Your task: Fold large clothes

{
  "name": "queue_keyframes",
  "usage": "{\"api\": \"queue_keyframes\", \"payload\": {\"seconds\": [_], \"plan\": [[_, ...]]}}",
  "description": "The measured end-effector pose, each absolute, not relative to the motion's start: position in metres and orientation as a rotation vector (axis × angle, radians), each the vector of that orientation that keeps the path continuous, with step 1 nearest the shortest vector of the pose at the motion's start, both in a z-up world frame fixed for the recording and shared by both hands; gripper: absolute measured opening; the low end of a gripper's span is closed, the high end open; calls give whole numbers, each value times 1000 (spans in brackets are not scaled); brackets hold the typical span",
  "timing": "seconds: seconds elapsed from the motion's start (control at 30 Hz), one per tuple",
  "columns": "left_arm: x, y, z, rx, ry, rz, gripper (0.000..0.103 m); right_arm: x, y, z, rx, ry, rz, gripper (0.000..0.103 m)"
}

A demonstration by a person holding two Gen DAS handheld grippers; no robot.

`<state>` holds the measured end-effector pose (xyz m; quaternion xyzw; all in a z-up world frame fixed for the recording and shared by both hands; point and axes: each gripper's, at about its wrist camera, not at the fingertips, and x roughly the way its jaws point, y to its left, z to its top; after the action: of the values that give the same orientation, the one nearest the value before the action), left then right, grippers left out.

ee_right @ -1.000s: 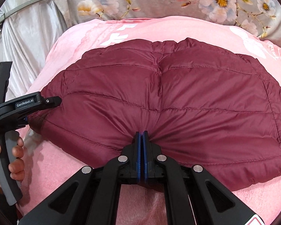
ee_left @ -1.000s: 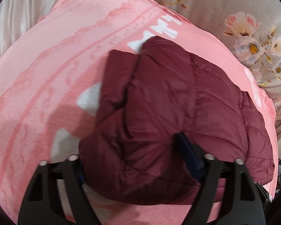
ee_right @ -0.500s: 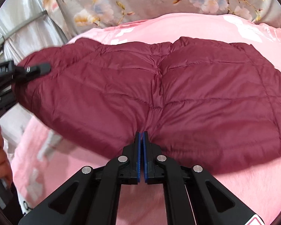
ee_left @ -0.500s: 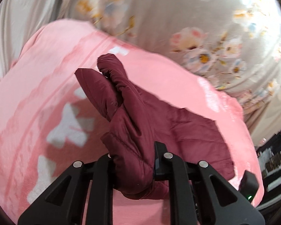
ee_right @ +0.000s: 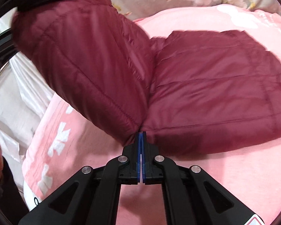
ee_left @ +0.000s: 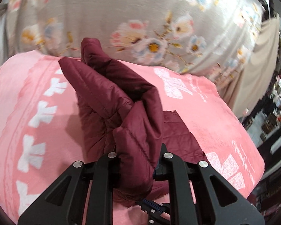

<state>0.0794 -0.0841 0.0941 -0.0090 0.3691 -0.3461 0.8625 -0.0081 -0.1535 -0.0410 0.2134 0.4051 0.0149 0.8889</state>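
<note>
Clamping a bunched fold of the maroon puffer jacket (ee_left: pixel 110 101), the left tool (ee_left: pixel 137 161) holds that side raised off the pink blanket (ee_left: pixel 224 116). Right tool (ee_right: pixel 141 136) is pinched tight on the jacket's near hem; the other half lies flat toward the blanket's far right edge.

left hand-held gripper (ee_left: pixel 138 166): was open by the jacket's left edge, jaws since closed on it | jacket (ee_right: pixel 206 86): left half lifted off the pink blanket (ee_right: pixel 206 174), folding rightward | right half: no longer flat under left half's rise
</note>
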Motion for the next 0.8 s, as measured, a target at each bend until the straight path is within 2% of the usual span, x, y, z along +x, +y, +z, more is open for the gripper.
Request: {"api": "queue_keyframes", "payload": {"seconds": [0.37, 0.6, 0.7, 0.77, 0.8], "plan": [[67, -191, 48, 122, 912, -829, 15, -55, -227, -47, 531, 839, -198, 0], [62, -225, 7, 203, 1001, -813, 15, -74, -244, -58, 566, 867, -251, 1], [61, -231, -4, 226, 1031, -793, 19, -79, -245, -60, 565, 875, -259, 4], [59, -230, -3, 219, 1041, -794, 28, -81, -246, -57, 558, 870, -262, 8], [58, -227, 3, 189, 1042, -814, 36, -82, -246, -56, 554, 867, -264, 8]]}}
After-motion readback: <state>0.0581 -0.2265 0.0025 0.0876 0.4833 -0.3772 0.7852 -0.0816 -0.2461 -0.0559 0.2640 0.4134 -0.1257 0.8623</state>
